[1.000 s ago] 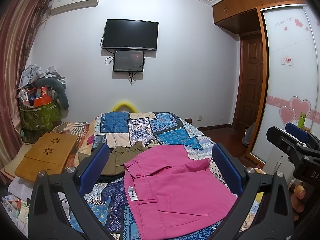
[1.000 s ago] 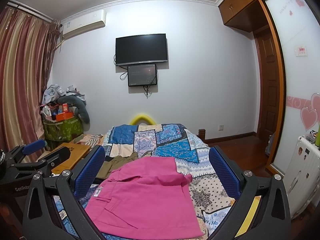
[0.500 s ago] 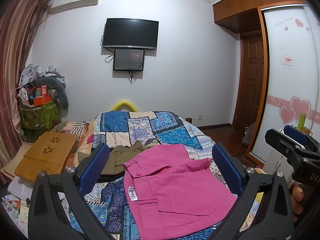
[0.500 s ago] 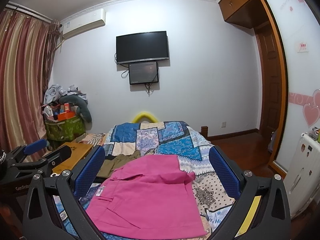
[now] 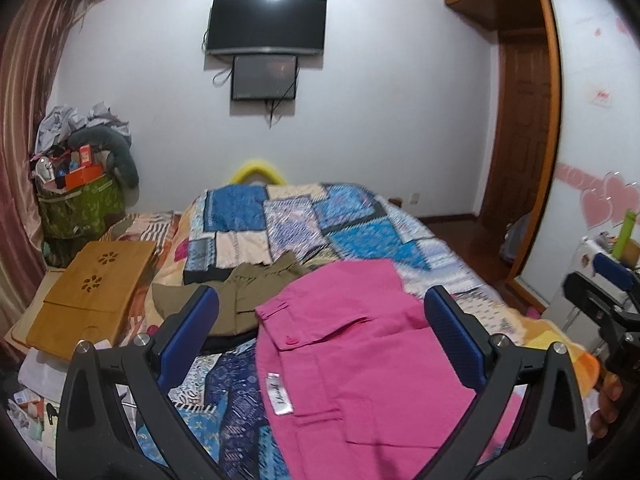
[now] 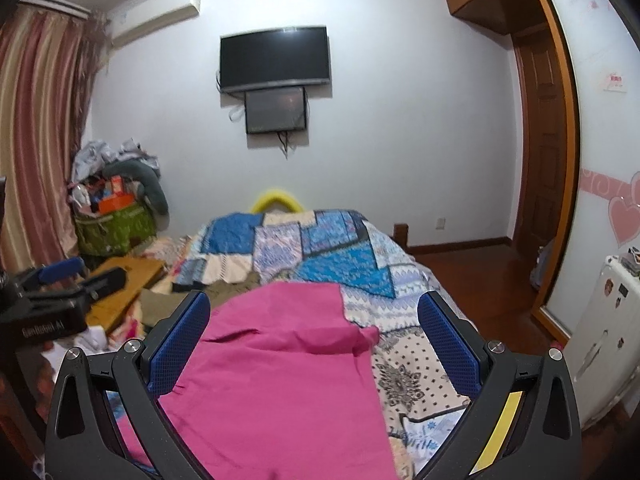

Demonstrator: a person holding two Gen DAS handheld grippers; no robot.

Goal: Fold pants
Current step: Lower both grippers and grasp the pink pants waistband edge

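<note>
Pink pants [image 5: 360, 352] lie flat on the patchwork bedspread [image 5: 280, 220], waistband and white label toward me; they also show in the right wrist view [image 6: 280, 368]. My left gripper [image 5: 320, 332] is open and empty, hovering above the pants' waistband end. My right gripper [image 6: 314, 340] is open and empty, just above the pants' right part. The left gripper's body shows at the left edge of the right wrist view [image 6: 48, 304]; the right one shows at the right edge of the left wrist view [image 5: 600, 304].
Olive-brown pants [image 5: 240, 296] lie folded left of the pink ones. A wooden lap table [image 5: 92, 292] sits at the bed's left. A cluttered green basket [image 5: 76, 204] stands in the corner. A white cabinet [image 6: 600, 340] stands at the right, a wardrobe [image 6: 560, 160] behind it.
Both grippers have moved forward and down toward the pink pants, which now look larger and closer. The jaws stay open. The pants have not moved.
</note>
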